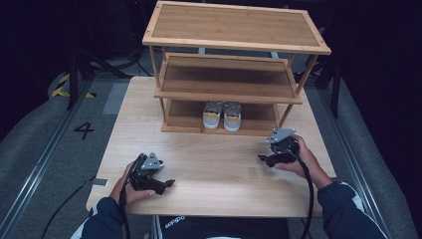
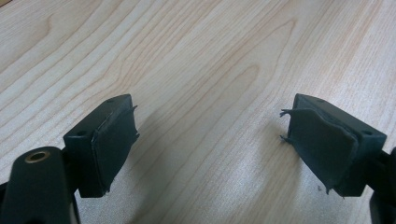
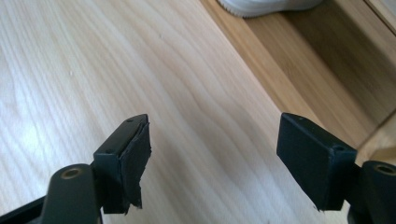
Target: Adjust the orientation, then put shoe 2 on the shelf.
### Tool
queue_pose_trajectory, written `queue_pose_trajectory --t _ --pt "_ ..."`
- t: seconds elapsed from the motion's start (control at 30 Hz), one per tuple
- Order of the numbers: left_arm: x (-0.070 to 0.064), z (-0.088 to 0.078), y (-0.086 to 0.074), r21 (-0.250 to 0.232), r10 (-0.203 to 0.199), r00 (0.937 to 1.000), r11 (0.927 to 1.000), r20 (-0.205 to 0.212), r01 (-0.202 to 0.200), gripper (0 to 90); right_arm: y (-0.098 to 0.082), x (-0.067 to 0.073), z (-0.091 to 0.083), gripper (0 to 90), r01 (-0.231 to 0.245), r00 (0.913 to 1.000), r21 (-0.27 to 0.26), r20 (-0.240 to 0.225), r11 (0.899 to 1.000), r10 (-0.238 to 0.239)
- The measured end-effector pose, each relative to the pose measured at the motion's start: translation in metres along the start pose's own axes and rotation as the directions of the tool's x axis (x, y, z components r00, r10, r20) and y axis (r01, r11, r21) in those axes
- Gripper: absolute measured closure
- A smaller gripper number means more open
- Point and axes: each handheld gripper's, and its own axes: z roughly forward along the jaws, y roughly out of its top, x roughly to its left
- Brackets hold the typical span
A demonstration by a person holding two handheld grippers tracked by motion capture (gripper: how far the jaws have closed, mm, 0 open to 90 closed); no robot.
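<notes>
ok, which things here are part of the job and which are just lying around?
In play:
- pair of sneakers on the bottom shelf
- wooden shoe rack
- right gripper, open, nearest the rack
- left gripper, open

Lying about:
- grey card at the table's left edge

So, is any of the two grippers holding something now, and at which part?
Nothing is held. The left gripper and the right gripper both stand open over the bare table; the shoes sit untouched on the rack.
</notes>
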Motion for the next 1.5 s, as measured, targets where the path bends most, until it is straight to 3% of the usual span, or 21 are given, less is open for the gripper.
queue_pose_trajectory --t 0.53,0.8,0.97,1.07,1.17,1.27,1.37,1.5 --pt "-0.001 0.000 0.000 0.000 -0.004 1.0000 1.0000 -0.004 0.004 15.7 -0.061 -0.001 -0.033 25.7 -0.062 0.9974 -0.042 0.036 0.997 0.063" --pt "-0.001 0.000 0.000 0.004 -0.004 1.0000 1.0000 -0.005 0.004 15.6 -0.094 -0.004 -0.046 25.1 -0.123 0.9914 -0.073 0.037 0.990 0.126" --pt "0.000 0.000 0.000 0.000 0.000 1.0000 1.0000 -0.002 0.000 15.5 -0.119 -0.007 -0.050 24.6 -0.188 0.9804 -0.086 0.041 0.978 0.192" --pt "0.000 0.000 0.000 0.000 0.000 1.0000 1.0000 -0.002 0.000 15.5 -0.132 -0.009 -0.052 24.5 -0.239 0.9696 -0.100 0.028 0.966 0.243" --pt "-0.001 0.000 0.000 0.003 -0.002 1.0000 1.0000 -0.002 0.002 15.5 -0.142 -0.009 -0.053 24.4 -0.257 0.9646 -0.104 0.031 0.961 0.262" --pt "-0.001 0.000 0.000 0.001 -0.001 1.0000 1.0000 -0.004 0.001 15.5 -0.156 -0.009 -0.052 22.8 -0.311 0.9491 -0.113 0.016 0.944 0.315" --pt "-0.001 0.000 0.000 0.002 -0.002 1.0000 1.0000 -0.005 0.002 15.4 -0.169 -0.011 -0.053 21.6 -0.376 0.9255 -0.147 -0.014 0.915 0.379" --pt "-0.001 0.000 0.000 0.001 -0.002 1.0000 1.0000 -0.006 0.002 15.4 -0.169 -0.011 -0.053 20.5 -0.384 0.9222 -0.144 -0.009 0.912 0.387"
